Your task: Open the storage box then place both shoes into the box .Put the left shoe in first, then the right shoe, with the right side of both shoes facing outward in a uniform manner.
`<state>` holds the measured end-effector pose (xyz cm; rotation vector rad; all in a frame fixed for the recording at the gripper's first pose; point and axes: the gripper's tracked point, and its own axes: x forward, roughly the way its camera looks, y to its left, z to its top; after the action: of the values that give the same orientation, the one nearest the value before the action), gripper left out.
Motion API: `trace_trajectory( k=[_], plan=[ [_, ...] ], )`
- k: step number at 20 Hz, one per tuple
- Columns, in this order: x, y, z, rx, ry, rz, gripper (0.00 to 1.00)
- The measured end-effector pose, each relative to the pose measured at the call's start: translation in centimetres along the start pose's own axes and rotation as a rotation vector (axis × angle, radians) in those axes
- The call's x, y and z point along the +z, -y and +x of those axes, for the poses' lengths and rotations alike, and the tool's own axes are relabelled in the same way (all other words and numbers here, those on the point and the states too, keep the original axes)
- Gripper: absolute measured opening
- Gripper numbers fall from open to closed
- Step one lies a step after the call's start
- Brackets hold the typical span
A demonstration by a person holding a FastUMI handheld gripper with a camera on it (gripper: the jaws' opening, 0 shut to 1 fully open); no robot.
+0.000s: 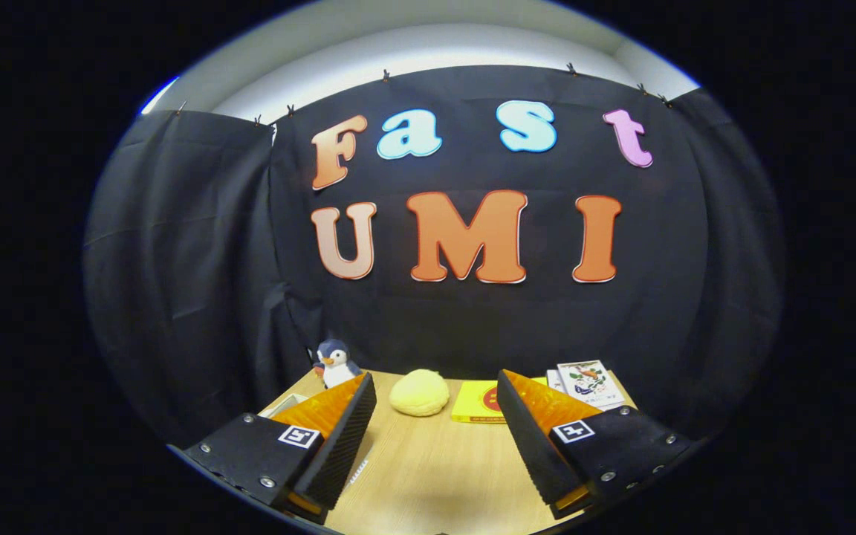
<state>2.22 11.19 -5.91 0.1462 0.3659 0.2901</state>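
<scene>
gripper held wide open, empty, above wooden table. beyond fingertips: yellow soft lump, toy penguin. shoes likely light, pliable; best pinched at heel collar.

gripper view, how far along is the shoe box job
Nothing looks done. The hand-held gripper is open, holding nothing, above the table. Beyond the fingers sit a penguin toy, a yellow lump, a yellow book and booklets. All steps are left: open the box, then left shoe, then right.
</scene>
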Motion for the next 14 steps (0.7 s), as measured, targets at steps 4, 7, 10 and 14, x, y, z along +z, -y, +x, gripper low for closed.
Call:
trace_trajectory(
  k=[4,7,10,14],
  plan=[
    [1.8,3.2,-1.8,-0.028,0.079,-0.021,0.99],
    [3.3,4.7,-2.8,-0.053,0.14,-0.028,0.98],
    [4.6,5.6,-3.5,-0.067,0.195,-0.041,0.98],
    [5.0,6.6,-3.9,-0.089,0.213,-0.053,0.98]
  ],
)
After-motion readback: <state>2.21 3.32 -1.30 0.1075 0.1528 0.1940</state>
